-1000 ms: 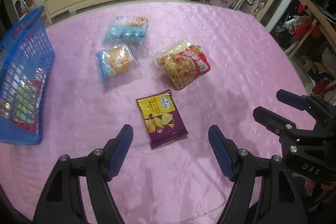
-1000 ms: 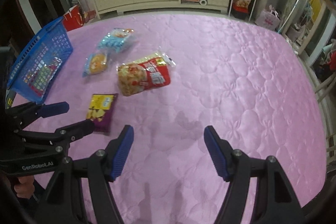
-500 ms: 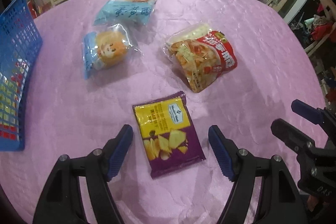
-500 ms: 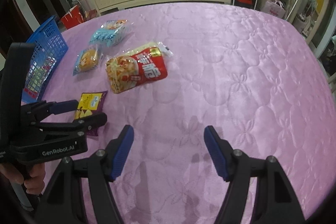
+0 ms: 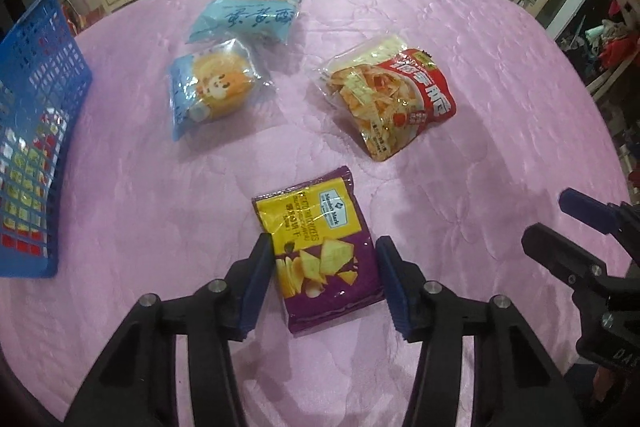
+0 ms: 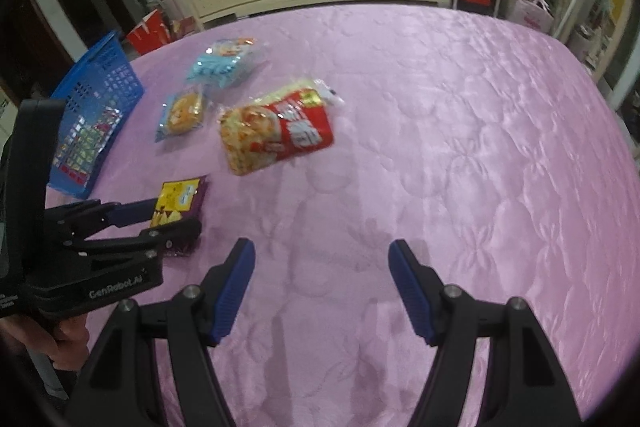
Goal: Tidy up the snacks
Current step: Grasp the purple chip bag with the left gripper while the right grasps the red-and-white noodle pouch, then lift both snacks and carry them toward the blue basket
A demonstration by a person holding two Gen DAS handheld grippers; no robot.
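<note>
Pink quilted cloth (image 5: 460, 39) covers the whole work surface. Lower centre of the left wrist view: left gripper (image 5: 326, 277), fingers spread, straddling the near end of a yellow-and-purple chip packet (image 5: 320, 247) lying flat; contact with the pads unclear. Right gripper (image 6: 322, 287) spread, over bare cloth. Beyond: red noodle-snack bag (image 5: 390, 99), orange-and-blue pastry pack (image 5: 212, 87), pale blue pack (image 5: 250, 15). Left edge: blue lattice basket (image 5: 36, 75), colourful packets inside.
</note>
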